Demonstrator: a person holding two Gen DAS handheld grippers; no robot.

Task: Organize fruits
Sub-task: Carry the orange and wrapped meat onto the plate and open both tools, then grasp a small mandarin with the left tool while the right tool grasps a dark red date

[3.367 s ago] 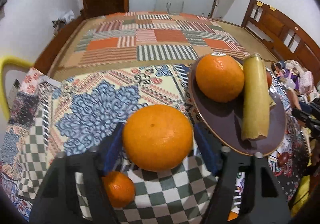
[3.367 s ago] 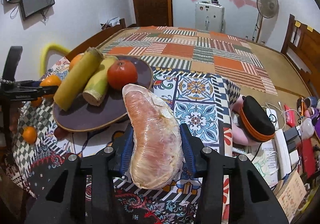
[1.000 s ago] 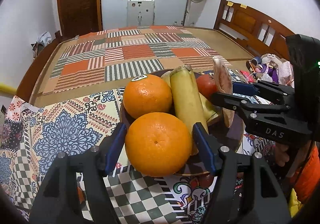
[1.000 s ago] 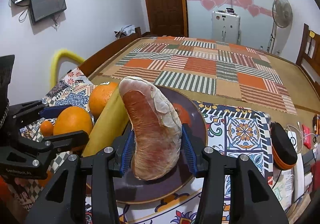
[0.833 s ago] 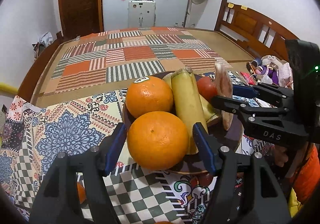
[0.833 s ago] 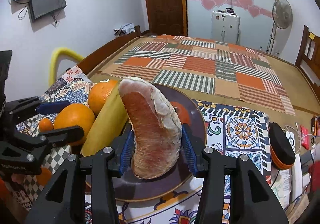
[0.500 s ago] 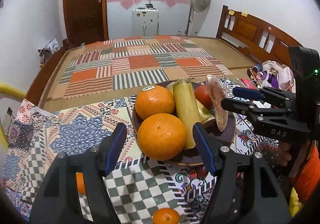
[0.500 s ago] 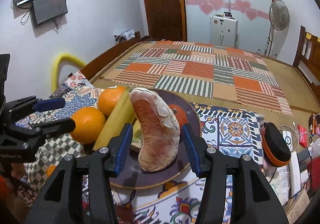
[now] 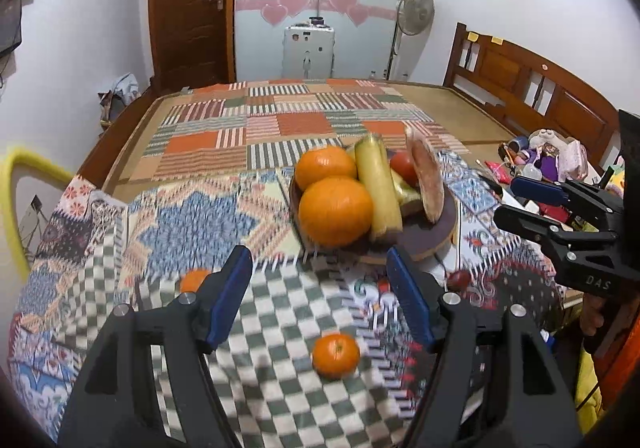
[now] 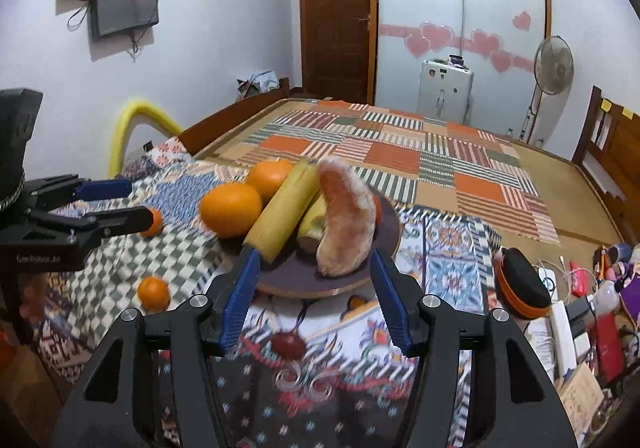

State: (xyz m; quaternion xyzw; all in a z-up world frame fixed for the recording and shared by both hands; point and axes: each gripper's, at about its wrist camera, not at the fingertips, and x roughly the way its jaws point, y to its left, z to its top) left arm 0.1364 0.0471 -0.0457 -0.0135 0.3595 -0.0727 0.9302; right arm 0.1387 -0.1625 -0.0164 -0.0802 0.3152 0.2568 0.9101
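Left gripper (image 9: 320,296) above the checked cloth (image 9: 280,348), jaws spread wide with nothing between them. Right gripper (image 10: 316,296) likewise parted and empty, just short of the plate (image 10: 352,276). On that dark round plate: two big oranges, near one (image 9: 335,210) and far one (image 9: 325,167), touching; a yellow stalk (image 9: 378,188) lying alongside them; a red tomato (image 9: 403,167) behind; a peeled pink pomelo wedge (image 10: 346,222) leaning on edge at the right side. Loose on the cloth-covered surface: one small tangerine (image 9: 335,355) between the left jaws' reach, another (image 9: 193,280) further left, blurred. A dark red small fruit (image 10: 287,344) near the right gripper.
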